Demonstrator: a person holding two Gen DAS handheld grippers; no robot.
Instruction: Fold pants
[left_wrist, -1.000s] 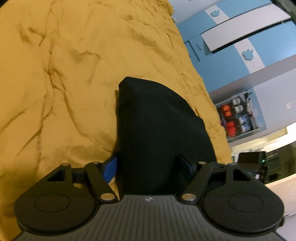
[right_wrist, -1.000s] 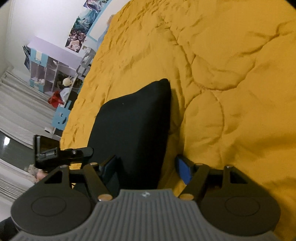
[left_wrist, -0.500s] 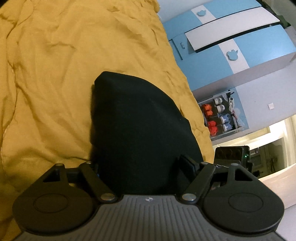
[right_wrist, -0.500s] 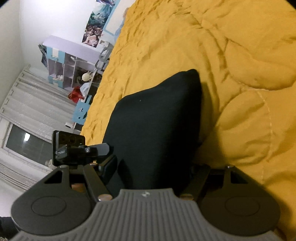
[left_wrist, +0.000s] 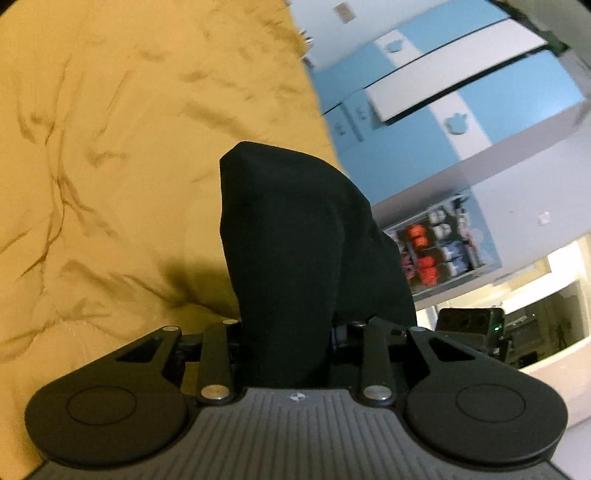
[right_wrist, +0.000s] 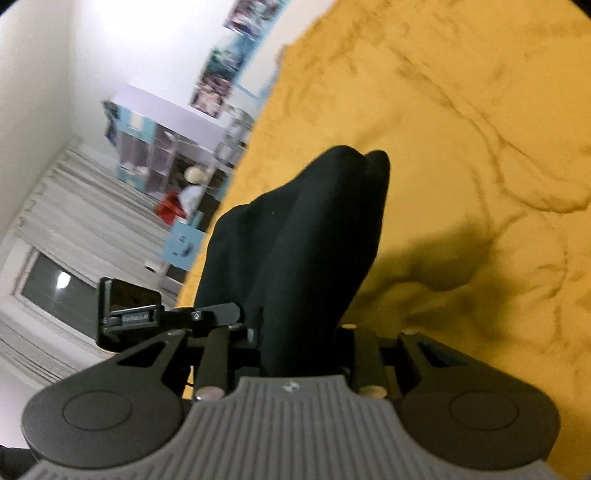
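now left gripper (left_wrist: 284, 332) and right gripper (right_wrist: 299, 332) just clenched on pants (left_wrist: 295, 240); edge best lifted level over quilt (left_wrist: 129, 147).

Your left hand-held gripper (left_wrist: 286, 332) has a grey ribbed body with a small white emblem, two round black discs at either side, and black link bars pinned with silver screws. Your right hand-held gripper (right_wrist: 299, 332) is built the same, its discs matt black and ribs pale grey.
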